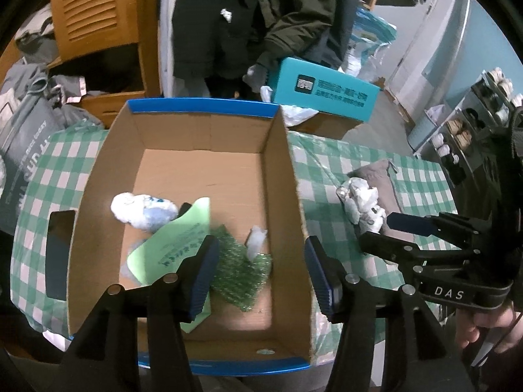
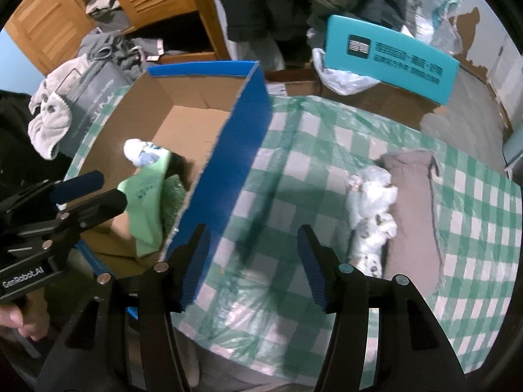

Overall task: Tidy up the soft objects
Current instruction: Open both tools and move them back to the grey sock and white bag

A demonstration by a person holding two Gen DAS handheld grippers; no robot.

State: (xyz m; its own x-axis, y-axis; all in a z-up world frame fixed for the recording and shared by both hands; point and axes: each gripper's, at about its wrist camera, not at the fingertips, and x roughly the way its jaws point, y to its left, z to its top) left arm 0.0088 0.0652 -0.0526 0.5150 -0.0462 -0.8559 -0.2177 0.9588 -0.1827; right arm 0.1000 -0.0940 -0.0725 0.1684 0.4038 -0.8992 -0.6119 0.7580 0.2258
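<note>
An open cardboard box [image 1: 281, 170] with blue rims sits on the green checked cloth [image 1: 330, 163]. Inside lie a white-blue soft bundle [image 1: 143, 210], a light green sheet [image 1: 173, 241], green bubble wrap [image 1: 242, 271] and a small white scrap [image 1: 256, 240]. My left gripper [image 1: 261, 277] is open and empty above the box's near end. On the cloth right of the box lie a crumpled white plastic piece [image 2: 372, 209] and a brown cloth pouch [image 2: 412, 215]. My right gripper [image 2: 253, 264] is open and empty over the cloth, left of the white piece, beside the box's blue wall [image 2: 225, 163].
A teal box [image 2: 389, 55] and a white plastic bag [image 2: 343, 78] stand behind the table. A wooden cabinet [image 1: 98, 32] and grey clothes [image 1: 29, 98] are at the back left. A shoe rack [image 1: 470, 124] stands at the right. A person in a dark coat [image 1: 248, 16] stands behind.
</note>
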